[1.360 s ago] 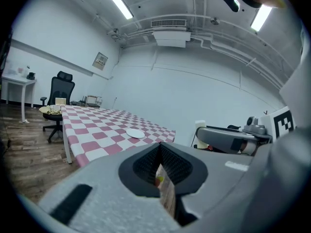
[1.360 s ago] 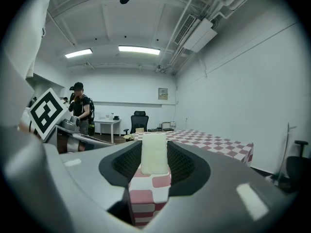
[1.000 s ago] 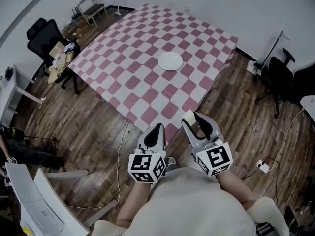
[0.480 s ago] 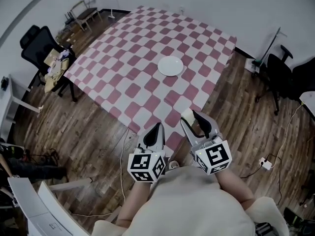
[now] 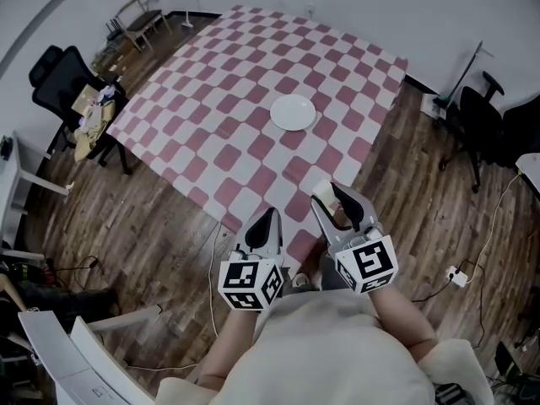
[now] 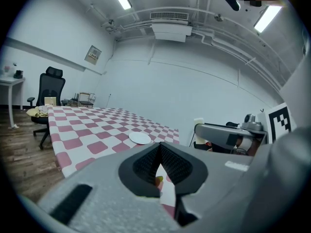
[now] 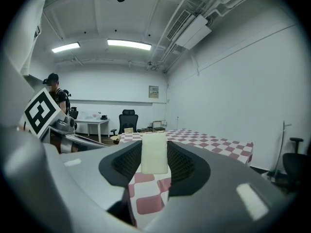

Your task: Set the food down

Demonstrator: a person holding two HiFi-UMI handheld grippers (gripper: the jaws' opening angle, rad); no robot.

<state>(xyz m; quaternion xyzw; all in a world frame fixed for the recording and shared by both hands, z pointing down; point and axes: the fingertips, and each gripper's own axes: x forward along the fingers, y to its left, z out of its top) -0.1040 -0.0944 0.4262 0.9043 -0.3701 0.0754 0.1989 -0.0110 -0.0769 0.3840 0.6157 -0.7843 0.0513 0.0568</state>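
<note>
Closing on the checked table (image 5: 253, 99) over the last second, the person had brought its near corner beneath both gripper tips, though the white plate (image 5: 293, 111) still lay well ahead. The right gripper (image 5: 331, 194) stayed clamped on the pale food block (image 7: 154, 153), held in the air. The left gripper (image 5: 268, 219) had its jaws together. Setting down seemed not yet begun.
</note>
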